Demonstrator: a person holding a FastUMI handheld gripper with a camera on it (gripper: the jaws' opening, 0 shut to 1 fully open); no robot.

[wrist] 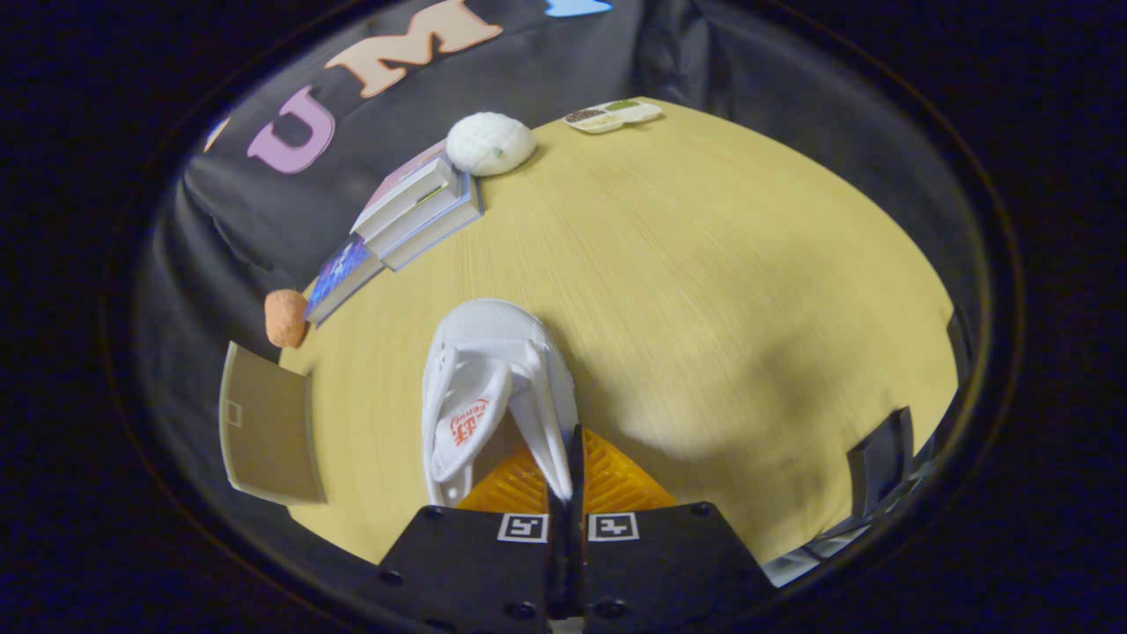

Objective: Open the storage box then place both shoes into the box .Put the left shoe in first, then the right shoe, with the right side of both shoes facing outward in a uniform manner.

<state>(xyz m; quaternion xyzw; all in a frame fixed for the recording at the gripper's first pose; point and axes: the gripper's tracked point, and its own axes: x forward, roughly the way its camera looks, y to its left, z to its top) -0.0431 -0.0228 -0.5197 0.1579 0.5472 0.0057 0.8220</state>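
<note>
One white cloth shoe [493,387] hangs over the wooden worktop [704,291], its side wall pinched by the hand-held gripper [568,480]. Three stacked books [414,216] lie far ahead. Shoe's heel is hidden.

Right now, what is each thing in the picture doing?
Tool: fingers shut on the shoe's side wall.
Shoe: white, gripped, toe pointing away, orange insole showing.
Books: stacked flat at the table's far edge, closed.
White lump: resting beside the books.
Orange ball: sitting at the table's edge by the books.
Tray: lying flat at the far side of the table.
Table: wooden, shadowed near the tool.
</note>
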